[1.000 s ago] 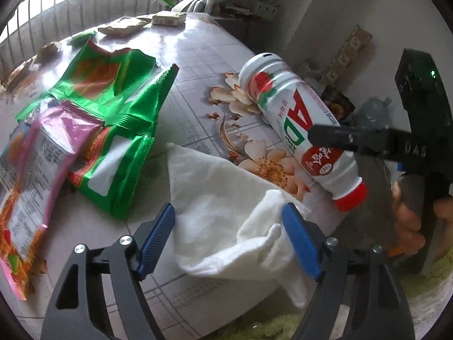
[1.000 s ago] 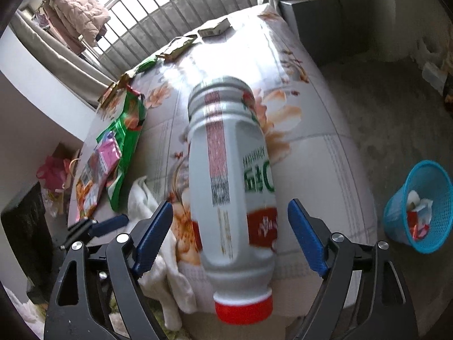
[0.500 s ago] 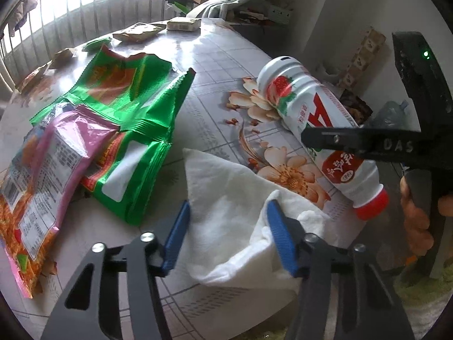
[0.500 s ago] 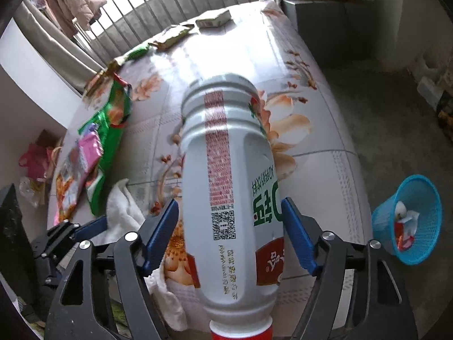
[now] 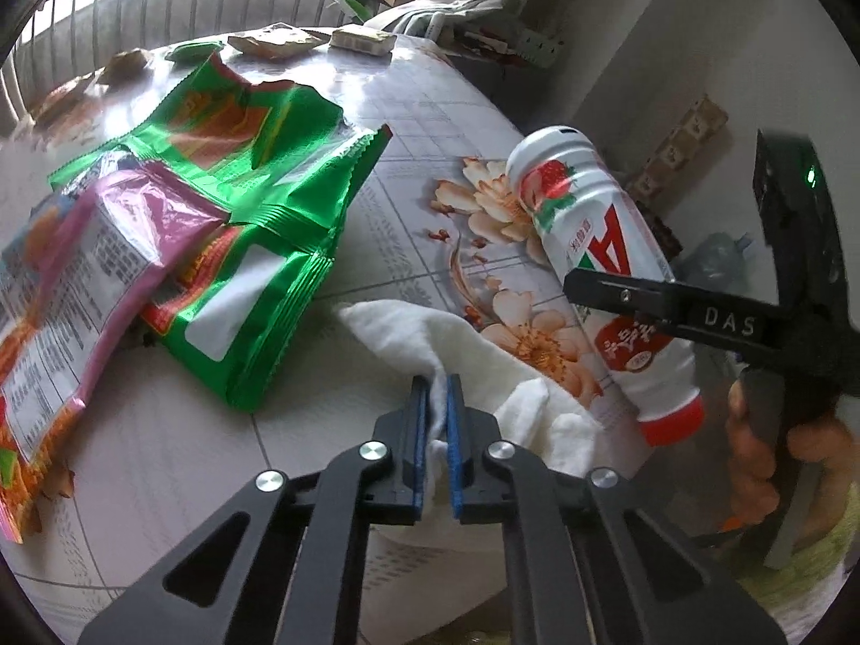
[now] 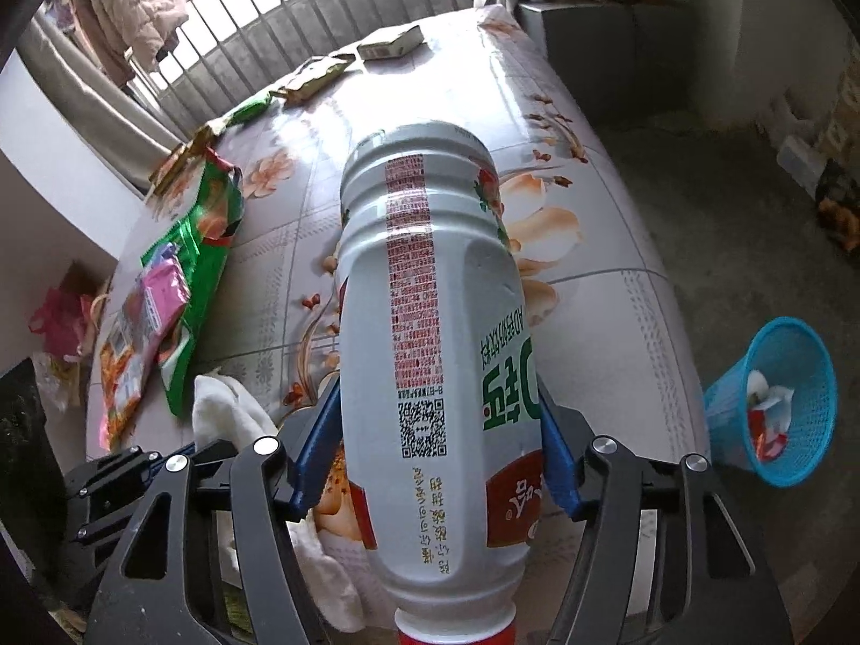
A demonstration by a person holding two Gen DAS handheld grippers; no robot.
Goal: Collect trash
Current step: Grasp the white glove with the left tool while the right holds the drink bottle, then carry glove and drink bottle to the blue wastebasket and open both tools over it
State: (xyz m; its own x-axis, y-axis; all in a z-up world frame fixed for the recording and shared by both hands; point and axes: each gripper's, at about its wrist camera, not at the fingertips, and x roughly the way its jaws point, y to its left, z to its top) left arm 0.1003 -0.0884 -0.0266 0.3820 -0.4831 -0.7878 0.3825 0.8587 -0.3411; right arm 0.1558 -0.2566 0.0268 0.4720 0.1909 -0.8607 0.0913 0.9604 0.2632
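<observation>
A crumpled white tissue (image 5: 484,360) lies at the near edge of the flower-patterned table (image 5: 419,123). My left gripper (image 5: 436,414) is shut on a fold of it. A white drink bottle (image 6: 441,355) with a red cap lies on its side near the table's right edge; it also shows in the left wrist view (image 5: 602,263). My right gripper (image 6: 438,451) is shut on the bottle's body near the cap end. The right gripper's finger (image 5: 666,306) crosses the bottle in the left wrist view. The tissue also shows in the right wrist view (image 6: 226,403).
Green snack bags (image 5: 252,204) and a pink wrapper (image 5: 107,247) lie left of the tissue. Small packets (image 5: 274,43) and a box (image 5: 363,40) sit at the table's far edge. A blue basket (image 6: 779,403) with trash stands on the floor to the right.
My left gripper closed from wide open onto the tissue. My right gripper closed from wide open onto the bottle.
</observation>
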